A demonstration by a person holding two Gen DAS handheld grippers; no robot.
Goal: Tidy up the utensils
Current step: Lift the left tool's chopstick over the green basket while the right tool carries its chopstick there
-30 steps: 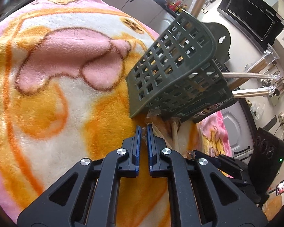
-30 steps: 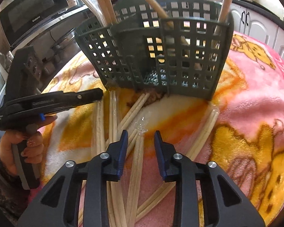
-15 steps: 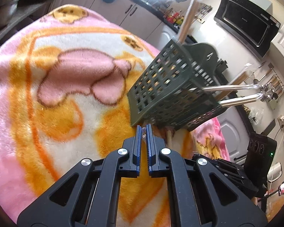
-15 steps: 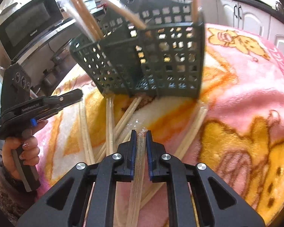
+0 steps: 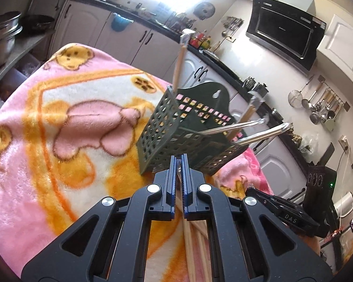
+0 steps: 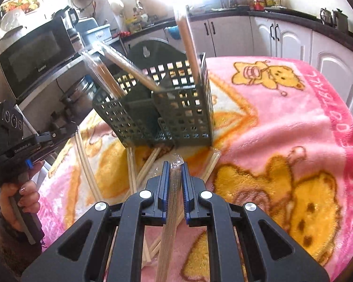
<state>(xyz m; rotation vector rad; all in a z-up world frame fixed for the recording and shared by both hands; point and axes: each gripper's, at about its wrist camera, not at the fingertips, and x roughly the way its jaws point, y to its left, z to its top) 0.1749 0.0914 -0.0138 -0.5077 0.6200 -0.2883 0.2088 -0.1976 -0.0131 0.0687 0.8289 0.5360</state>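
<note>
My right gripper (image 6: 175, 183) clamps a wrapped chopstick pair (image 6: 169, 223) just short of the caddy (image 6: 167, 108) mid-blanket (image 6: 282, 129). Left gripper (image 5: 178, 183) jaws nearly closed – can't tell if holding. Risk – slick wrapper slips, or tip snags the lattice, tipping the caddy

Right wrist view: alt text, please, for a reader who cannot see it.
The right gripper is shut on a plastic-wrapped chopstick pair above a pink cartoon-bear blanket. Ahead stands a dark green utensil basket holding wrapped chopsticks, with loose chopsticks lying before it.
</note>
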